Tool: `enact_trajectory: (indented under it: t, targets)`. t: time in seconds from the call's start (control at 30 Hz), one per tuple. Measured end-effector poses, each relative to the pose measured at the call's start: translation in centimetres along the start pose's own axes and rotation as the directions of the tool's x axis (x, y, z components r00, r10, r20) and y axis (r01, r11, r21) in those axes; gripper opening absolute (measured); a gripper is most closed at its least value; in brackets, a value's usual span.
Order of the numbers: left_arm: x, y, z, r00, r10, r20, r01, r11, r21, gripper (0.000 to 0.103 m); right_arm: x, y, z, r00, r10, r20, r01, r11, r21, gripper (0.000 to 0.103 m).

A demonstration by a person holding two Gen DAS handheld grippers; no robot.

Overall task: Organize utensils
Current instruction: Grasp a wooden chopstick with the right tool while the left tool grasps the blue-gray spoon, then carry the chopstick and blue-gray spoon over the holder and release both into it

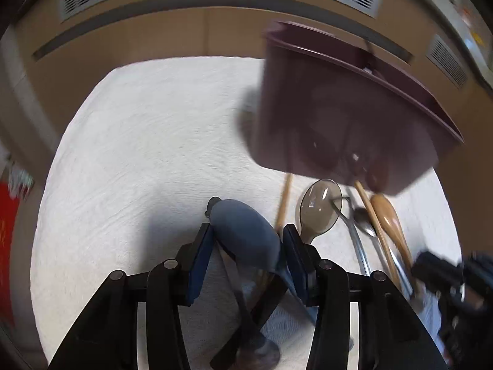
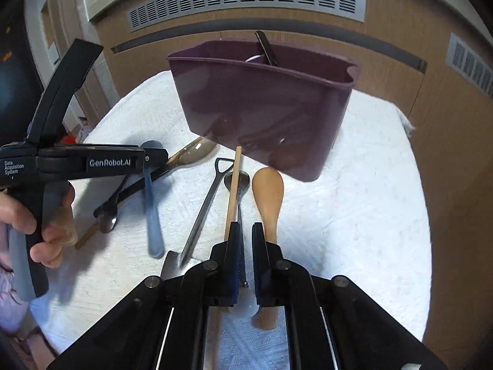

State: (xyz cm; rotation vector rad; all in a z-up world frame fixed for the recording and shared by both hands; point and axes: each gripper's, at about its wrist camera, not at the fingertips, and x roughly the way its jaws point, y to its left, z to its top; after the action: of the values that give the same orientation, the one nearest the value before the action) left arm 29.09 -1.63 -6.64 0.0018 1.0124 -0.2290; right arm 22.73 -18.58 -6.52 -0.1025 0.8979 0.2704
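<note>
While both grippers work among scattered utensils, a purple plastic caddy point(image 2: 262, 108) stands behind.
Left gripper point(image 1: 246, 246) half-wide around a blue-grey plastic spoon point(image 1: 246, 234); right gripper point(image 2: 245, 237) narrowly clamps a slim metal spoon point(image 2: 238, 185).

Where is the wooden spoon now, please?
In the right wrist view, the wooden spoon lies on the white cloth, just right of the right gripper, its bowl near the purple bin.

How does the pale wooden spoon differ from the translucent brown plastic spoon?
The pale wooden spoon is opaque; the translucent brown plastic spoon is see-through. The wooden one lies right of the metal utensils, the plastic one left, near the purple holder's corner. Both lie on the white cloth.
</note>
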Motion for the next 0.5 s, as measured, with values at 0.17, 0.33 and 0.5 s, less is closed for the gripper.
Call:
enact_trajectory:
  t: [0.17, 0.33, 0.5]
  targets:
    - [-1.6, -0.5, -1.8, 0.997, -0.080, 0.000, 0.079, 0.981, 0.178, 0.042, 1.5, 0.4, 1.6, 0.997, 0.060, -0.043, -0.060, 0.998, -0.002, 0.008]
    - [-2.7, 0.9, -2.7, 0.991, -0.130, -0.015, 0.131, 0.972, 0.194, 0.042, 3.2, 1.2, 2.4, 0.997, 0.030, -0.068, -0.030, 1.000, -0.003, 0.017]
    - [-3.3, 2.2, -2.8, 0.979, -0.195, -0.055, 0.199, 0.978, 0.059, 0.043, 4.8, 1.6, 2.9, 0.994, 0.002, -0.108, -0.003, 1.000, -0.011, 0.013]
